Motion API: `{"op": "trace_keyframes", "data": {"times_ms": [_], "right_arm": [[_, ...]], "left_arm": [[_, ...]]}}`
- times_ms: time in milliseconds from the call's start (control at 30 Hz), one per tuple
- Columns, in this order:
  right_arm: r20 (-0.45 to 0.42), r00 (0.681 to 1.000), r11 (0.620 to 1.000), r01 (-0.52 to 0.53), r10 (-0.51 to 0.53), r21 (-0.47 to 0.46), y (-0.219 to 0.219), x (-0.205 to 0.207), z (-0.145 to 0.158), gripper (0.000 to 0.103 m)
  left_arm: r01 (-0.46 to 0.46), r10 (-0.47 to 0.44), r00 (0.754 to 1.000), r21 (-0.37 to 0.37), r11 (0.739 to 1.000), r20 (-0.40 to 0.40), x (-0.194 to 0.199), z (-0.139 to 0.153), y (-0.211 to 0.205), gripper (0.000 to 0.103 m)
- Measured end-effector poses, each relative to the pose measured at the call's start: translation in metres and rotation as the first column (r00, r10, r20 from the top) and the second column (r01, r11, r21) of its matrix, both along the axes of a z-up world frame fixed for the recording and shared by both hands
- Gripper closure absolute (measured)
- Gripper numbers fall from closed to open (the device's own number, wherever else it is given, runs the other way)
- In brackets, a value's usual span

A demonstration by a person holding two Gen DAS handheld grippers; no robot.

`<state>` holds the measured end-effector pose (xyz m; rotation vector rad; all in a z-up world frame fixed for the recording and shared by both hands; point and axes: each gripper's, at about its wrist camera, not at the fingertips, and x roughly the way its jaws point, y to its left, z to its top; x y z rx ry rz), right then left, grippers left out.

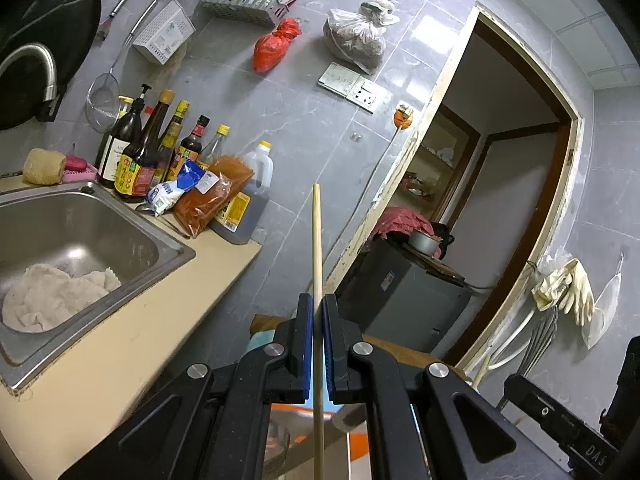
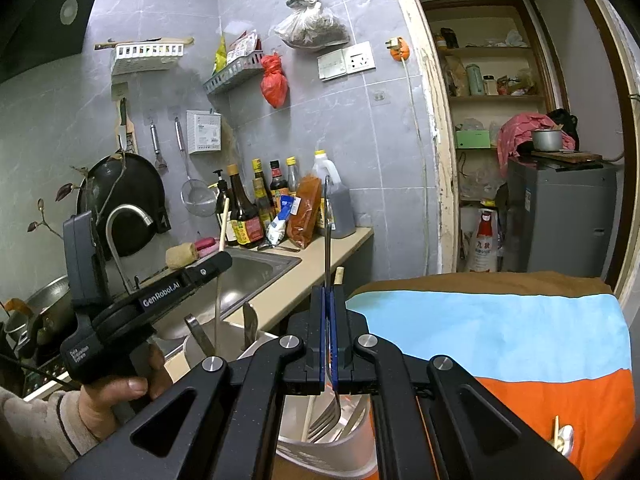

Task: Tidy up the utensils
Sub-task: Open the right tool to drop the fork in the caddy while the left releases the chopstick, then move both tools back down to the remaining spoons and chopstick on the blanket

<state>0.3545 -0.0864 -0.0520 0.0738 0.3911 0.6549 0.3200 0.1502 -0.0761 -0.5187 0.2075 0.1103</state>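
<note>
Looking across my two wrist views, I see the beige counter (image 1: 132, 320) running along the grey tiled wall, with the steel sink (image 1: 80, 216) set into it and a crumpled white cloth (image 1: 52, 296) lying in the basin. Sauce bottles (image 1: 148, 148) crowd the back corner of the counter beside the sink. Nearer me, a table covered by a blue, orange and brown cloth (image 2: 500, 336) fills the right side of the right wrist view. At its near left edge stands a pale utensil holder (image 2: 320, 436), its rim partly hidden by my right gripper (image 2: 329, 304); fork tines show inside it. My right gripper is clenched on a metal fork (image 2: 327, 240), gripped along the handle, which rises upright above the fingers while the tines hang down into the holder. My left gripper (image 1: 319, 312) is clamped on a single wooden chopstick (image 1: 317, 240), which stands nearly upright between the blue pads (image 1: 307, 340), its top end rising above the counter's end and its lower end passing down out of view.
</note>
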Motion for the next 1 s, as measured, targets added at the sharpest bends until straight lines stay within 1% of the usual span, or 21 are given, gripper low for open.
{"op": "trace_keyframes", "data": {"times_ms": [167,333,367,433,467,500,533,567,633,667,700,733,767,833,867,900,933,967,1000], "right_arm": [[-0.008,1.000,1.000,-0.022,0.022,0.000,0.001,-0.004,-0.002,0.101],[-0.025,0.999,1.000,-0.029,0.029,0.010,0.000,-0.005,-0.003,0.099],[-0.027,0.999,1.000,-0.025,0.025,0.013,-0.001,-0.005,-0.003,0.096],[-0.030,0.999,0.999,-0.024,0.025,0.026,-0.004,-0.005,-0.002,0.082],[-0.029,0.999,0.999,-0.023,0.024,0.036,-0.005,-0.006,-0.001,0.079],[-0.028,0.999,0.999,-0.023,0.024,0.041,-0.006,-0.007,0.000,0.075],[-0.027,0.999,0.999,-0.021,0.023,0.046,-0.008,-0.008,0.001,0.072],[-0.024,0.999,0.999,-0.020,0.021,0.048,-0.009,-0.009,0.002,0.072],[-0.017,1.000,0.999,-0.011,0.012,0.052,-0.011,-0.011,0.005,0.071],[-0.014,1.000,0.998,-0.005,0.006,0.055,-0.013,-0.013,0.007,0.070],[-0.010,1.000,0.998,0.004,-0.003,0.058,-0.016,-0.014,0.009,0.065],[-0.003,1.000,0.998,0.017,-0.017,0.063,-0.019,-0.016,0.012,0.058],[0.002,1.000,0.997,0.027,-0.028,0.067,-0.022,-0.017,0.014,0.056],[0.015,0.998,0.996,0.053,-0.054,0.077,-0.031,-0.021,0.020,0.049],[0.021,0.997,0.995,0.067,-0.069,0.078,-0.035,-0.023,0.022,0.047],[0.030,0.996,0.993,0.085,-0.087,0.079,-0.041,-0.026,0.026,0.042],[0.039,0.994,0.991,0.102,-0.105,0.083,-0.047,-0.028,0.029,0.034],[0.048,0.991,0.989,0.119,-0.124,0.090,-0.053,-0.031,0.032,0.030],[0.054,0.989,0.986,0.134,-0.140,0.097,-0.058,-0.033,0.036,0.022]], "left_arm": [[-0.007,0.007,1.000,0.001,1.000,-0.015,-0.009,-0.001,0.002,0.098],[0.011,-0.011,0.999,0.012,1.000,-0.051,-0.016,-0.002,0.004,0.097],[0.018,-0.017,0.998,0.015,1.000,-0.060,-0.018,-0.001,0.004,0.097],[0.031,-0.030,0.997,0.015,0.999,-0.073,-0.020,-0.001,0.004,0.096],[0.043,-0.042,0.996,0.015,0.999,-0.081,-0.022,0.000,0.004,0.094],[0.051,-0.050,0.995,0.015,0.999,-0.084,-0.023,0.000,0.003,0.089],[0.060,-0.059,0.995,0.015,0.998,-0.085,-0.025,0.001,0.002,0.082],[0.066,-0.064,0.994,0.016,0.998,-0.085,-0.027,0.002,0.002,0.079],[0.076,-0.074,0.993,0.016,0.997,-0.087,-0.031,0.004,-0.001,0.067],[0.078,-0.077,0.993,0.017,0.997,-0.087,-0.033,0.006,-0.003,0.066],[0.082,-0.080,0.993,0.023,0.996,-0.086,-0.035,0.008,-0.005,0.062],[0.085,-0.082,0.993,0.034,0.996,-0.087,-0.037,0.011,-0.009,0.055],[0.089,-0.085,0.993,0.049,0.995,-0.086,-0.039,0.014,-0.013,0.051],[0.098,-0.092,0.992,0.075,0.992,-0.084,-0.042,0.022,-0.022,0.035],[0.101,-0.094,0.992,0.086,0.991,-0.082,-0.043,0.026,-0.026,0.031],[0.102,-0.094,0.993,0.101,0.990,-0.078,-0.045,0.031,-0.032,0.023],[0.101,-0.093,0.993,0.116,0.988,-0.071,-0.047,0.036,-0.038,0.017],[0.100,-0.092,0.994,0.130,0.986,-0.061,-0.048,0.041,-0.044,0.014],[0.099,-0.092,0.994,0.140,0.985,-0.054,-0.050,0.046,-0.049,0.009]]}}
